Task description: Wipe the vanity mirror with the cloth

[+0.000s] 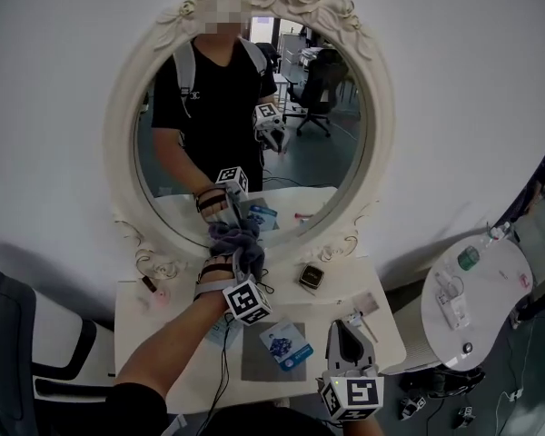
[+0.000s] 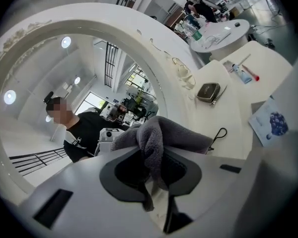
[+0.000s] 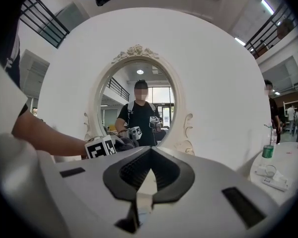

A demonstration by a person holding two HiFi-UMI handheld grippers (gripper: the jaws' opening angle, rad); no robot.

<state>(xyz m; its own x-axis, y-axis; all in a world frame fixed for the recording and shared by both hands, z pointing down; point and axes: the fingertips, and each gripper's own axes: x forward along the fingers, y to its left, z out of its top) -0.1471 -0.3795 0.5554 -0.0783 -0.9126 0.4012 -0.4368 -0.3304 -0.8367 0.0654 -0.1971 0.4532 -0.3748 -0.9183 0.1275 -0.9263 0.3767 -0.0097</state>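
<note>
Head view looks steeply down on a white counter (image 1: pixel 163 352) with an oval vanity mirror (image 1: pixel 251 121) in an ornate white frame standing at its back edge. The left tool (image 1: pixel 241 260) reaches forward to the bottom of the glass, and its jaws are clamped on a bunched grey cloth (image 1: pixel 236 239). The cloth sits at the mirror's lower rim and meets its own reflection there. In the left gripper view the same cloth (image 2: pixel 159 135) fills the space between the jaws of the left tool (image 2: pixel 154 155), folded over itself and spilling out to both sides, with the curved white frame arching close above it. The right tool (image 1: pixel 343 334) is held low over the counter's front right part, well apart from the mirror. In the right gripper view the jaws of the right tool (image 3: pixel 149 155) are drawn together with nothing between them, and they point toward the mirror (image 3: pixel 139 103). On the counter, a small dark case (image 1: pixel 312 277) lies near the base of the frame, right of the cloth. A blue-printed packet (image 1: pixel 286 345) rests on a grey mat (image 1: pixel 259 363) nearer the front edge, between the two tools. A thin black cable (image 1: pixel 222 371) trails from the left tool toward the person. Right of the counter stands a round white side table (image 1: pixel 495 312) carrying a green-capped bottle (image 1: pixel 469 259).
</note>
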